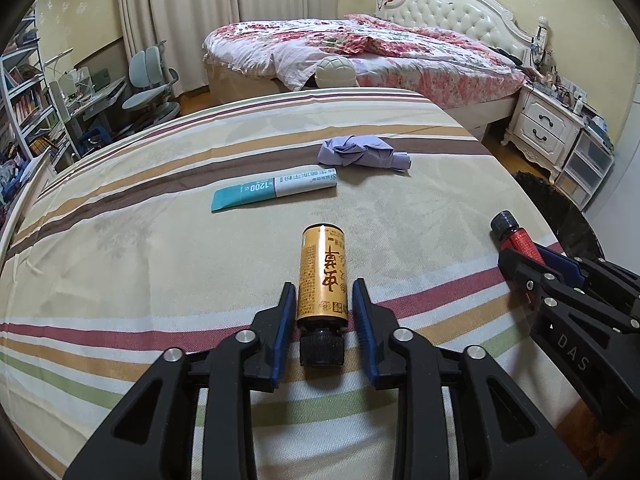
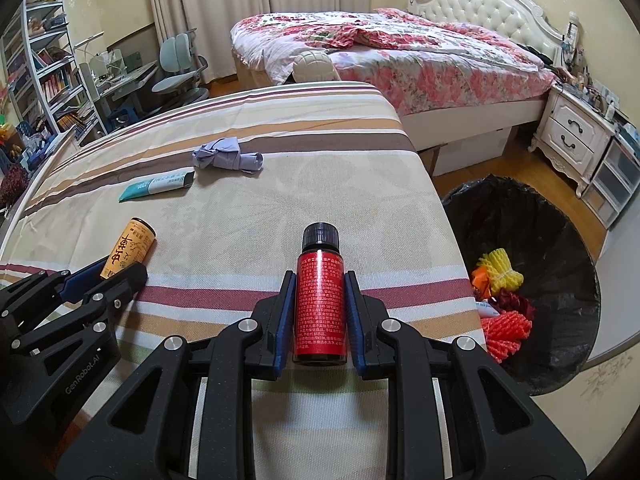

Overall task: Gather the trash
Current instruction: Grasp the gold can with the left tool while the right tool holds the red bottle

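A striped bedsheet (image 1: pixel 160 260) in cream, tan, brown, red and green covers the near surface; beyond it stands a bed with a floral quilt (image 1: pixel 360 48) and a tufted white headboard (image 1: pixel 452 8), with pale curtains (image 1: pixel 192 20), a desk chair (image 1: pixel 148 80) and bookshelves (image 1: pixel 24 108) at far left and a white nightstand (image 1: pixel 548 124) at far right. A black-lined trash bin (image 2: pixel 520 208) sits on the floor just right of the sheet, holding yellow and red foam netting. The left gripper (image 1: pixel 323 292) has its blue pads apart either side of a gold bottle (image 1: pixel 322 276) lying on the sheet, black cap nearest, with a gap visible on each side. The right gripper (image 2: pixel 318 280) is clamped on a red bottle (image 2: pixel 318 304) with a black cap pointing away. Farther off lie a teal-and-white tube (image 1: pixel 276 192) and a crumpled lilac cloth (image 1: pixel 362 152).
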{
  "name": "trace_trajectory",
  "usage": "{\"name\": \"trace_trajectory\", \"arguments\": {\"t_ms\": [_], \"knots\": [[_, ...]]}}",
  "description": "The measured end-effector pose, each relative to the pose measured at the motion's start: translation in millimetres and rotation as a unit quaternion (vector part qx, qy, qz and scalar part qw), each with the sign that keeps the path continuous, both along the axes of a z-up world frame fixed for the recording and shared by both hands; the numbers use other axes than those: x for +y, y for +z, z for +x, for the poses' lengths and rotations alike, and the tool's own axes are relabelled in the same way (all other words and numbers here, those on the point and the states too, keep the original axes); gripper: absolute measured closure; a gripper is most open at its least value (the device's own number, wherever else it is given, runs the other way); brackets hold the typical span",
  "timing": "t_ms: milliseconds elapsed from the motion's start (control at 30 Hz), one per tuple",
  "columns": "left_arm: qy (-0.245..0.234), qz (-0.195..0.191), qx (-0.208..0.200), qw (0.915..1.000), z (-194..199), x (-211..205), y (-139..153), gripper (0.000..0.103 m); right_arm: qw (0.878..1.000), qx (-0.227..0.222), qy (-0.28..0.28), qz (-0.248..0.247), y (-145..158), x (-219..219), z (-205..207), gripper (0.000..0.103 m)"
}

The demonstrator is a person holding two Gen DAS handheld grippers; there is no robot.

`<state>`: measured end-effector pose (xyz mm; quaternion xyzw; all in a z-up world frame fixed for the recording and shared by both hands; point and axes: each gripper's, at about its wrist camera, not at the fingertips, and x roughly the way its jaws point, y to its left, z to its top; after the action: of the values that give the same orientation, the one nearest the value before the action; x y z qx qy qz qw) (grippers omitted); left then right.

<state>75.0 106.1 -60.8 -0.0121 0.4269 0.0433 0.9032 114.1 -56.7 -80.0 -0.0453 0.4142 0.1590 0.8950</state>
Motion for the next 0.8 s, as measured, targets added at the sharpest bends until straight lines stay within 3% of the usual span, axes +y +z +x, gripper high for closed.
{"name": "trace_trajectory", "arguments": {"t_ms": [200, 367, 800], "knots": [[-0.002, 0.005, -0.001, 1.0000, 3.0, -0.8, 0.1, 0.067, 1.000, 0.000, 0.000, 0.001, -0.7, 0.6, -1.6, 0.080], [-0.008, 0.007, -0.005, 0.9999, 1.5, -2.2, 0.1, 0.078, 1.000, -0.002, -0.001, 0.000, -0.9, 0.3, -5.2, 0.080], [-0.009, -0.004, -0.021, 0.9997, -4.1, -2.3, 6.9, 0.078, 1.000, -0.010, -0.007, 0.003, 6.0, 1.8, -15.1, 0.080]]}}
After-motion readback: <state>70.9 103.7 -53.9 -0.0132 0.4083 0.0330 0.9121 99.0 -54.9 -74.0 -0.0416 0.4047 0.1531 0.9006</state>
